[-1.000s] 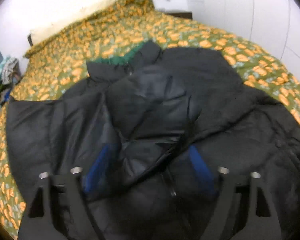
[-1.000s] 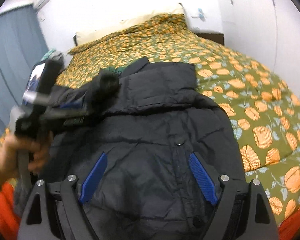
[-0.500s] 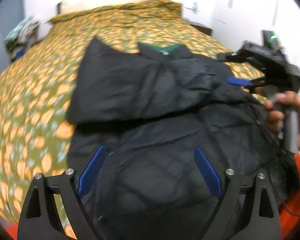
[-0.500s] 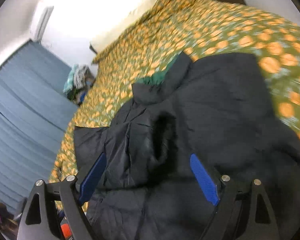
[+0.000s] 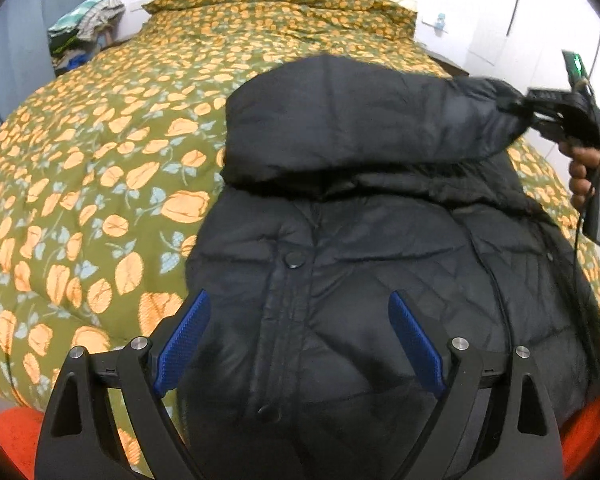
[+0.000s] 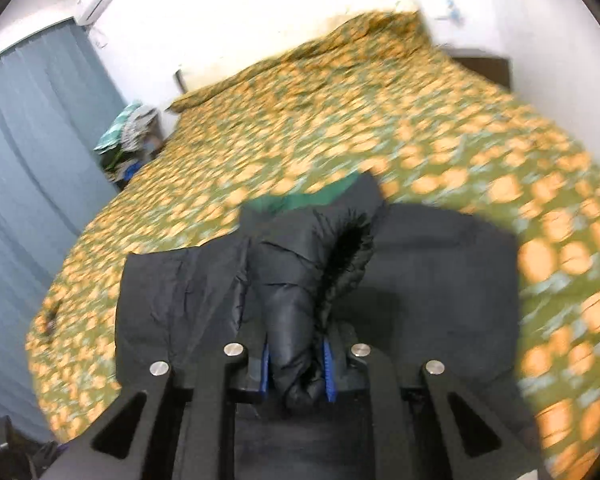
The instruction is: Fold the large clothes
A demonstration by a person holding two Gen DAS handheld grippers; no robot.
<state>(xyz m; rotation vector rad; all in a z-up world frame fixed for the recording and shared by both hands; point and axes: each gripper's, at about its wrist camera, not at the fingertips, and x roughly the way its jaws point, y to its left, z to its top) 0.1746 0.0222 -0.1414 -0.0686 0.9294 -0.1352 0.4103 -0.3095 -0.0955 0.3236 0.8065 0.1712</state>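
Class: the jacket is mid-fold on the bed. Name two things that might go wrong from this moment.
1. The right hand-held gripper pinches only a bunched end of the black jacket's sleeve; slick padded fabric may slip free.
2. The left hand-held gripper is open, pinning nothing, so pulling could drag the jacket across the floral bedspread.

bright room; right wrist view motion-blurred, edges warped.

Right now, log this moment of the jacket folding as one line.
left gripper: open, above jacket | right gripper: shut on sleeve, lifted across jacket | jacket on bed
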